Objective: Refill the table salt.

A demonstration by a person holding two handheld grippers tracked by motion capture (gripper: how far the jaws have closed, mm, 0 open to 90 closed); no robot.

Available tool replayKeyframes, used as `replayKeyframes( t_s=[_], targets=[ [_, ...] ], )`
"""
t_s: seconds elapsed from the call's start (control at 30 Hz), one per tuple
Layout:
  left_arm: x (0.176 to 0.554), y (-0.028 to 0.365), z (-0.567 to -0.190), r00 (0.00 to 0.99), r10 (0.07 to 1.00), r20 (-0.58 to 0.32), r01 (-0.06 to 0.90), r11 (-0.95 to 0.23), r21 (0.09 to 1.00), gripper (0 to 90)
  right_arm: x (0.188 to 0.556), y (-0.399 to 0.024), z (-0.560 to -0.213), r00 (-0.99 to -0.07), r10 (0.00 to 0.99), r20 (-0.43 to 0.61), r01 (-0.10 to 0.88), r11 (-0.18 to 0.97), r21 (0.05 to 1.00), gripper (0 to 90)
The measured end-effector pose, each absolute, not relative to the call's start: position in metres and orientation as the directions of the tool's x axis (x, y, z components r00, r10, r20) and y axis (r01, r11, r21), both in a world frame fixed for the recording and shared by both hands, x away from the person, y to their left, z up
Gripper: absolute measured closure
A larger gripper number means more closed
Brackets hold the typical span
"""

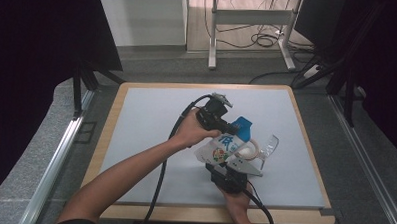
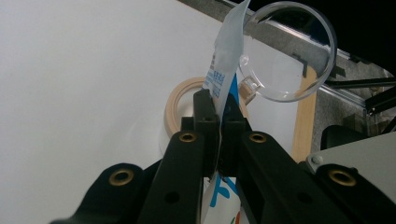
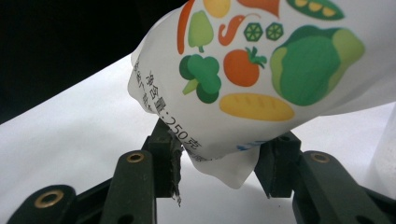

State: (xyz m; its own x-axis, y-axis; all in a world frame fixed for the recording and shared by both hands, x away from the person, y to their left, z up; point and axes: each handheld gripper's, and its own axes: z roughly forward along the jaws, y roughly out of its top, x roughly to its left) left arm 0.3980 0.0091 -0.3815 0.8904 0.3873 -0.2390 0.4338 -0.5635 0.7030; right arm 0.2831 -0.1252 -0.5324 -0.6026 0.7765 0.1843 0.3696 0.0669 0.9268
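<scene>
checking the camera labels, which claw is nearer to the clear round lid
Left. The left claw pinches the pouch's top edge right beside the clear round lid; the right claw grips the pouch's bottom corner, farther from it.

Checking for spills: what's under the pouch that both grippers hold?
Under the pouch lie a wood-rimmed jar opening, its clear lid and the white mat. The jar's contents stay covered.

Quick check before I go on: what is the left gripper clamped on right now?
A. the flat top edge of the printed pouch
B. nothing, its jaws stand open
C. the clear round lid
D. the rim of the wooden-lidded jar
A: in the left gripper view the left gripper has its jaws pressed together on the thin top edge of the pouch, with the clear round lid lying behind it, untouched.
</scene>
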Motion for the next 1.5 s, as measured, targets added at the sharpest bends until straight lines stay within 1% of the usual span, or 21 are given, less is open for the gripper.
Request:
replayKeyframes(
  t_s=[0.6,0.77,1.13,1.5],
  targets=[
    [0.394,0.018,-0.386,0.888,0.385,-0.250,0.434,-0.528,0.730,89.8,0.280,-0.127,-0.532,-0.612,0.777,0.150,0.366,0.110,0.924,56.2],
    [0.392,0.019,-0.389,0.889,0.385,-0.248,0.430,-0.518,0.740,89.9,0.282,-0.127,-0.532,-0.621,0.768,0.157,0.391,0.129,0.911,55.3],
    [0.389,0.027,-0.394,0.884,0.379,-0.274,0.439,-0.468,0.767,89.9,0.283,-0.126,-0.533,-0.638,0.758,0.136,0.400,0.175,0.900,48.7],
    [0.388,0.037,-0.395,0.880,0.387,-0.274,0.438,-0.440,0.784,90.0,0.278,-0.135,-0.534,-0.654,0.743,0.144,0.425,0.203,0.882,43.1]
  ],
)
